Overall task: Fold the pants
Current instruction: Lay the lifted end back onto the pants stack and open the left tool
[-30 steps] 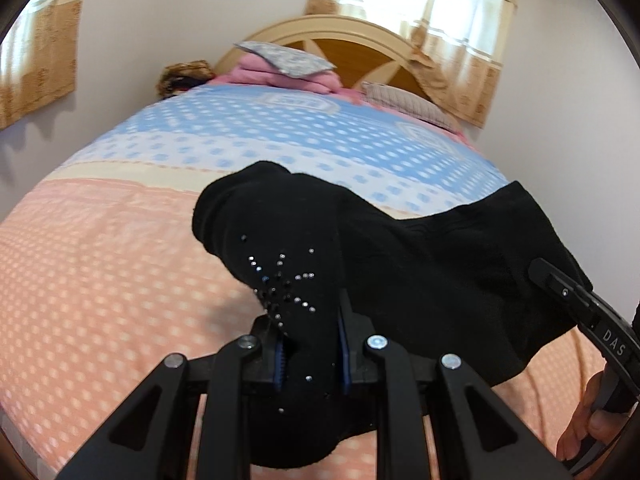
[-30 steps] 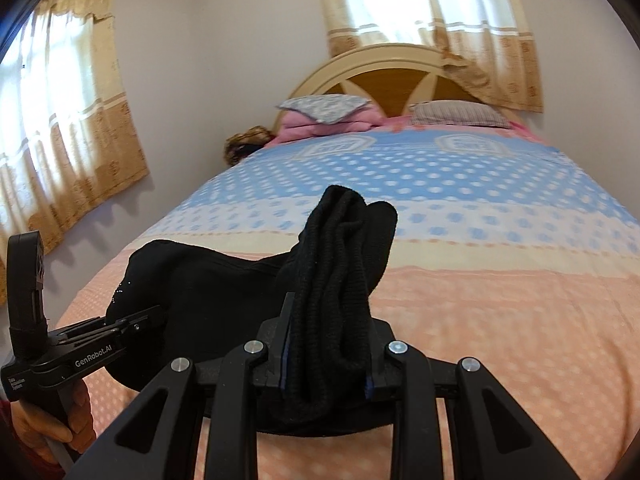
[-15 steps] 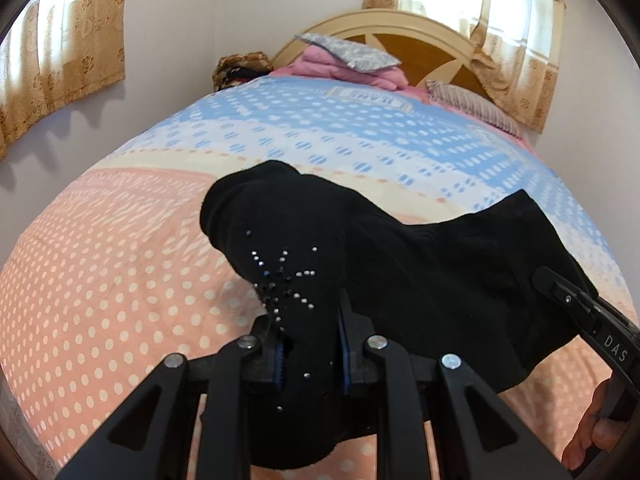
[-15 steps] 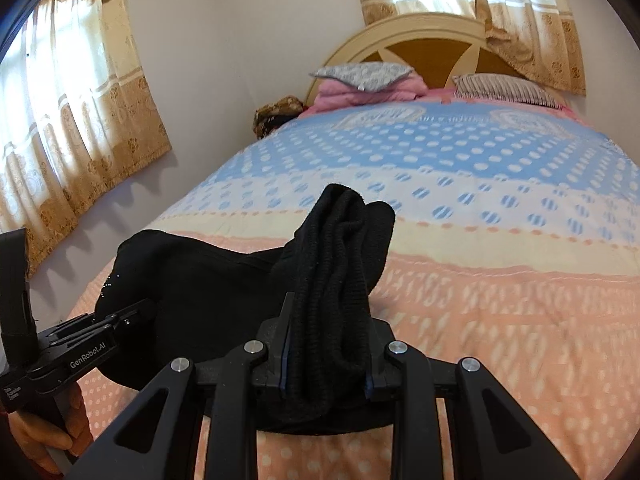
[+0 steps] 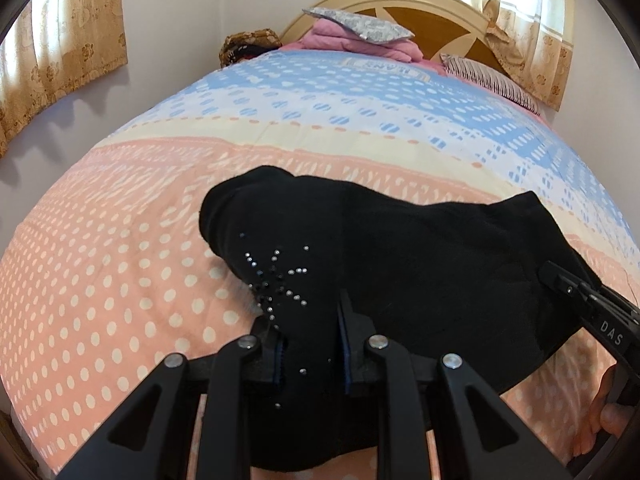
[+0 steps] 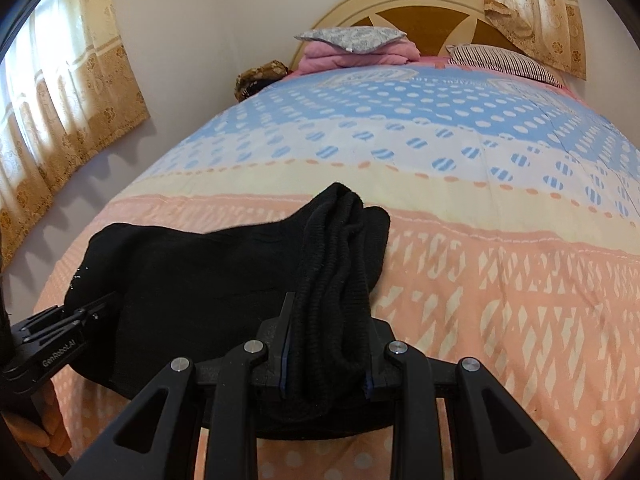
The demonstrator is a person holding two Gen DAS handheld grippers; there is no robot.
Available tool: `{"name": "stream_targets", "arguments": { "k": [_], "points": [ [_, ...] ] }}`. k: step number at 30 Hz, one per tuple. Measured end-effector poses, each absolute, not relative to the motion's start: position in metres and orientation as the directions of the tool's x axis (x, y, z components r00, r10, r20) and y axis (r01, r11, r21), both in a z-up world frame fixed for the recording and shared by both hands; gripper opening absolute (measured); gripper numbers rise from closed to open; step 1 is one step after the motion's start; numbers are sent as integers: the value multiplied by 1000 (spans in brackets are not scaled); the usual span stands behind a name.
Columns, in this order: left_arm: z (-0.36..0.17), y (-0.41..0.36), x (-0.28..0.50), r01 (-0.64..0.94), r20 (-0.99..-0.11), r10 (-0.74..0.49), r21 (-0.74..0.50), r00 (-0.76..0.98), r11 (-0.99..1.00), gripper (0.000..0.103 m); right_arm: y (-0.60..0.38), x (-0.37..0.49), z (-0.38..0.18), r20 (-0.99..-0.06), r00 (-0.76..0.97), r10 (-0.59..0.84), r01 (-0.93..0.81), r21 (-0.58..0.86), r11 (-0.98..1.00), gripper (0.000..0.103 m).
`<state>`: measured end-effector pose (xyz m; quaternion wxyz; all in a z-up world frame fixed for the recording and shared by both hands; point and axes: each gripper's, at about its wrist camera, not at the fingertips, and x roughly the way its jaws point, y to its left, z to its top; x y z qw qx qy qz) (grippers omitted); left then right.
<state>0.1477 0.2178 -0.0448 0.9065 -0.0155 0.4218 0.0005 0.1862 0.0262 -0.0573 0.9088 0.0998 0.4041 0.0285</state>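
Black pants (image 5: 420, 280) hang bunched between both grippers, low over the peach, white-dotted end of the bedspread (image 5: 100, 280), sagging toward it at mid-span. A rhinestone starburst (image 5: 280, 276) shows on the fabric at the left end. Left gripper (image 5: 310, 344): clamped on that end, its jaws having just eased slightly apart, cloth still pressed between the pads. Right gripper (image 6: 326, 356): closed on a thick ribbed roll of the pants that stands up toward 12 o'clock. In the right wrist view the left gripper sits at 8 o'clock with a hand (image 6: 44, 432) below it. Pink bedding (image 6: 352, 54), two pillows and a headboard (image 6: 420, 4) lie at 12 o'clock; curtains (image 6: 60, 120) at 10 o'clock.
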Motion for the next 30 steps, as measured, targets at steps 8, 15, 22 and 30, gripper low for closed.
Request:
{"name": "stream_targets", "arguments": {
  "k": [8, 15, 22, 30],
  "points": [
    [-47, 230, 143, -88, -777, 124, 88, 617, 992, 78, 27, 187, -64, -746, 658, 106, 14, 154, 988, 34],
    [-28, 247, 126, -160, -724, 254, 197, 642, 967, 97, -3, 171, -46, -710, 694, 121, 71, 235, 969, 44],
    [-9, 222, 107, -176, -650, 309, 262, 694, 949, 97, 29, 142, -8, -624, 780, 56, 8, 99, 995, 44],
    [-9, 179, 104, -55, -641, 182, 212, 745, 976, 97, 42, 151, -55, -759, 644, 93, -10, 113, 994, 25]
  ]
}}
